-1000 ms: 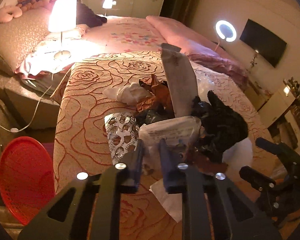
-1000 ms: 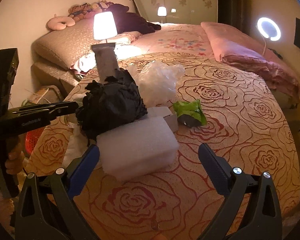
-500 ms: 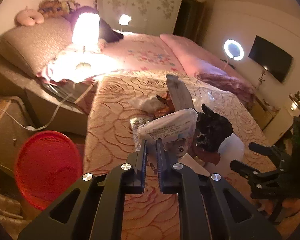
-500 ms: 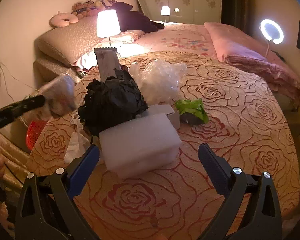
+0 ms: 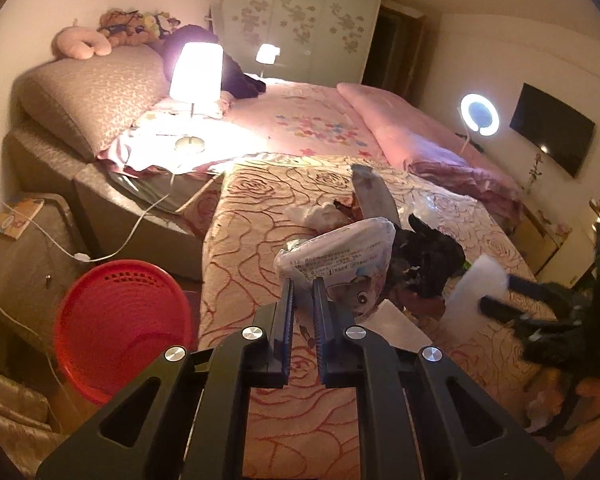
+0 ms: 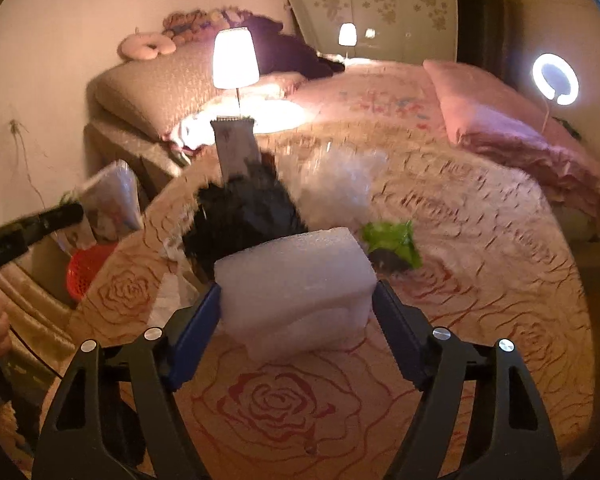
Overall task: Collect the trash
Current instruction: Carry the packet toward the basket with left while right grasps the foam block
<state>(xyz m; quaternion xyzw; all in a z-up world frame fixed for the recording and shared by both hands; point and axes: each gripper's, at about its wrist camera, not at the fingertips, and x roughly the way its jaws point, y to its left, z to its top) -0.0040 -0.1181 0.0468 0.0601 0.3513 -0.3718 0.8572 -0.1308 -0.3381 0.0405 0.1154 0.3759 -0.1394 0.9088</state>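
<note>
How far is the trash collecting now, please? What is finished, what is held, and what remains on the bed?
Nothing is visibly in the red basket yet. The left claw is shut on a printed plastic bag, lifted off the bed. The right claw is closing around the white foam block, pads at its sides. Left: black crumpled bag, clear plastic, green wrapper, grey pouch.

The bed (image 6: 480, 280) wears a rose-patterned cover; near its left edge lie a black bag (image 6: 244, 220), clear plastic (image 6: 340, 184), a green wrapper (image 6: 392, 238) and white paper (image 5: 396, 322).
</note>
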